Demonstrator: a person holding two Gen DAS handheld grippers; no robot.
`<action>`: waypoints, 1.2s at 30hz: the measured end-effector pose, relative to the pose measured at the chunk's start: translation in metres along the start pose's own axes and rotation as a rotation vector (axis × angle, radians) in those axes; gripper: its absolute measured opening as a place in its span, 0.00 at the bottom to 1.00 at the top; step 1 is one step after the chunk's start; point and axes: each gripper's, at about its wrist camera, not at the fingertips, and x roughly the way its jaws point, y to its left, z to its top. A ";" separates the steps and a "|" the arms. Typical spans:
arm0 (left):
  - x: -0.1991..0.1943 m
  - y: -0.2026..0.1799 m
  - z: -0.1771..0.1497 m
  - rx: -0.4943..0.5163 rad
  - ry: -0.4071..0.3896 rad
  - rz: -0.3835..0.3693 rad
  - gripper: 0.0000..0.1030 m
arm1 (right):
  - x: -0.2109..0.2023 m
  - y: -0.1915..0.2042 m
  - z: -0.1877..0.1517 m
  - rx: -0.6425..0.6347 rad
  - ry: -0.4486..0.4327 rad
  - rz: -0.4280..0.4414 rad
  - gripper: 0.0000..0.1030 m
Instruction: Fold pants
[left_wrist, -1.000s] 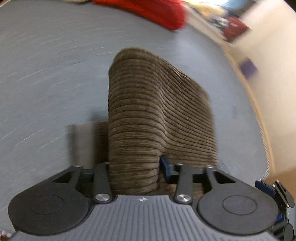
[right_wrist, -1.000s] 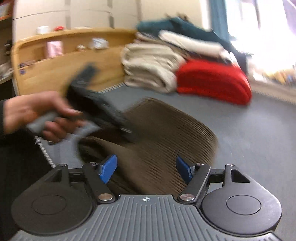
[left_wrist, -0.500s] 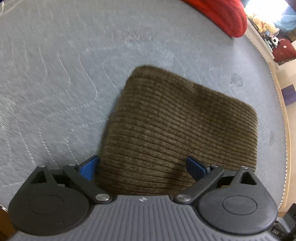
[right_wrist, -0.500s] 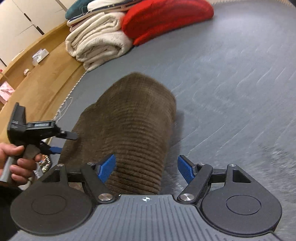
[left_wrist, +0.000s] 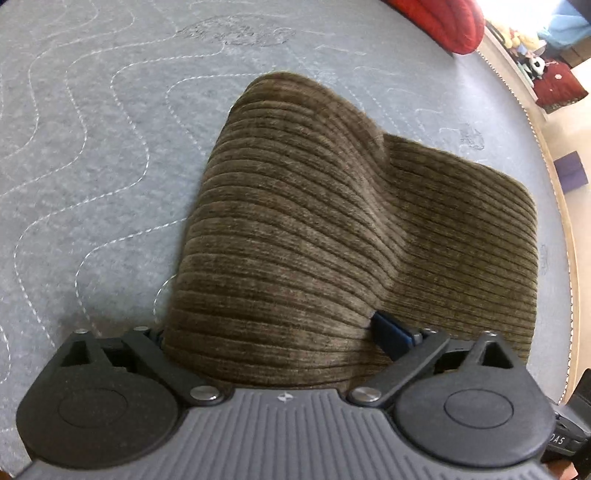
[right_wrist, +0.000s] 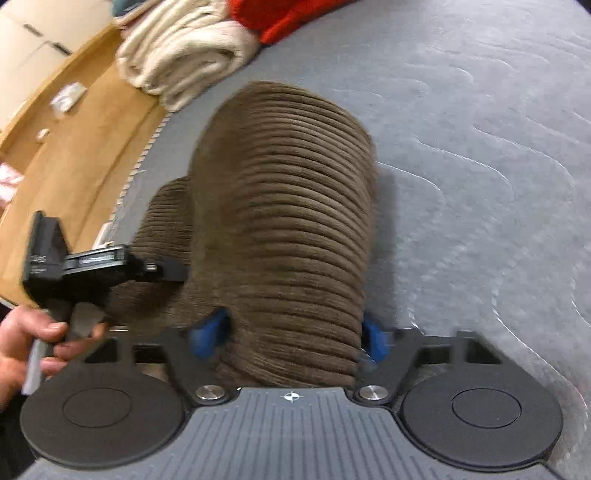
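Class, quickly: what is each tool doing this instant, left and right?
Left tool: closing, jaws wide, around the brown corduroy pants.
Right tool: closing around the pants' fold.

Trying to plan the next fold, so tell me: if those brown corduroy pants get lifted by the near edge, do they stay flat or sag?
Probably sag: the corduroy pants already hump and dip between grip points. The thick ribbed pile likely resists slipping from the pads. Folded layers look bulky, so likely heavyish.

Soft daylight, blown-out top-right corner, fisheye-bent edges, slight motion blur
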 end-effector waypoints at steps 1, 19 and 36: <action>-0.003 -0.001 0.001 -0.004 0.000 -0.008 0.86 | -0.003 0.002 0.001 -0.009 -0.005 0.006 0.52; -0.033 -0.146 0.032 0.204 -0.252 -0.325 0.59 | -0.154 -0.016 0.077 -0.223 -0.372 -0.064 0.35; -0.050 -0.206 -0.007 0.536 -0.285 0.111 0.32 | -0.122 -0.074 0.063 -0.156 -0.148 -0.335 0.49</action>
